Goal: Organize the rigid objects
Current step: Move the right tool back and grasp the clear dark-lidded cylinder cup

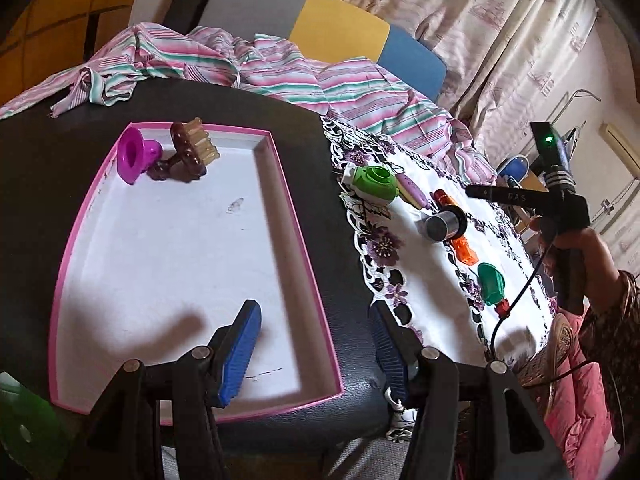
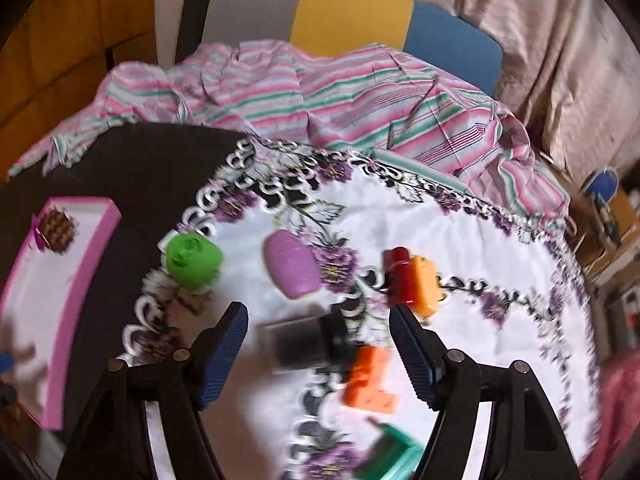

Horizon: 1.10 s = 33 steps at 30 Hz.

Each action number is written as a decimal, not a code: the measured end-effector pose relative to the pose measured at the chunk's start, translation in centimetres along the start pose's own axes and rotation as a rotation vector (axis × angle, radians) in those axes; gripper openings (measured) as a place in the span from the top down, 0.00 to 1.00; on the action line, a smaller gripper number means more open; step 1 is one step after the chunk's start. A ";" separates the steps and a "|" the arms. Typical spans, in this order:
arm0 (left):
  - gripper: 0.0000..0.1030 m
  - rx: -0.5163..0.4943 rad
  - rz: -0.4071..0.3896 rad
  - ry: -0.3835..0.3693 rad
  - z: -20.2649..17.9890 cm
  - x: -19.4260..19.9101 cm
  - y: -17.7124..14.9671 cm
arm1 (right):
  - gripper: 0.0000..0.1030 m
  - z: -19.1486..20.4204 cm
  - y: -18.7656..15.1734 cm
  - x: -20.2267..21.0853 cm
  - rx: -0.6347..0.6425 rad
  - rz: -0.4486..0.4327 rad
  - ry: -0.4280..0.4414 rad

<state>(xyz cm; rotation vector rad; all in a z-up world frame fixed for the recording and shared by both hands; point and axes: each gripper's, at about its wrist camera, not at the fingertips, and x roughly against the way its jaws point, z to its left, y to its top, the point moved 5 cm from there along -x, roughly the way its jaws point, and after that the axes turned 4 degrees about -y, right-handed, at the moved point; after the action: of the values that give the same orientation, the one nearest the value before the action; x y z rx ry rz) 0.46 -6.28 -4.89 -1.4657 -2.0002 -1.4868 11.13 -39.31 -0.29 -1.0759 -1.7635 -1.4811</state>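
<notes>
A pink-rimmed white tray (image 1: 298, 240) lies on the black table and holds a magenta funnel-shaped piece (image 1: 134, 155) and a brown brush (image 1: 192, 148). My left gripper (image 1: 316, 348) is open and empty over the tray's near right corner. On the flowered cloth (image 2: 460, 240) lie a green round piece (image 2: 192, 258), a purple oval piece (image 2: 292, 264), a red and orange piece (image 2: 414, 282), a dark metal cylinder (image 2: 304, 344), an orange block (image 2: 370, 380) and a green block (image 2: 394, 454). My right gripper (image 2: 318, 348) is open, its fingers either side of the cylinder and orange block.
A striped pink and green cloth (image 1: 280, 72) is heaped along the table's far edge. A chair with grey, yellow and blue panels (image 2: 352, 16) stands behind it. Curtains (image 1: 500, 20) hang at the right. The tray also shows at the left of the right wrist view (image 2: 80, 272).
</notes>
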 end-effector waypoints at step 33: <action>0.45 -0.064 0.068 0.008 -3.3 -2.8 -0.4 | 0.33 -1.4 -4.2 -7.9 -0.569 0.069 0.506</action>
<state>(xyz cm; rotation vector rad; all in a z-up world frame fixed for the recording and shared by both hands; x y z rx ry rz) 0.29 -10.55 -5.58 -1.5345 -1.8943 -1.5396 11.38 -42.53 -8.70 -0.8886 -0.9718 -2.0530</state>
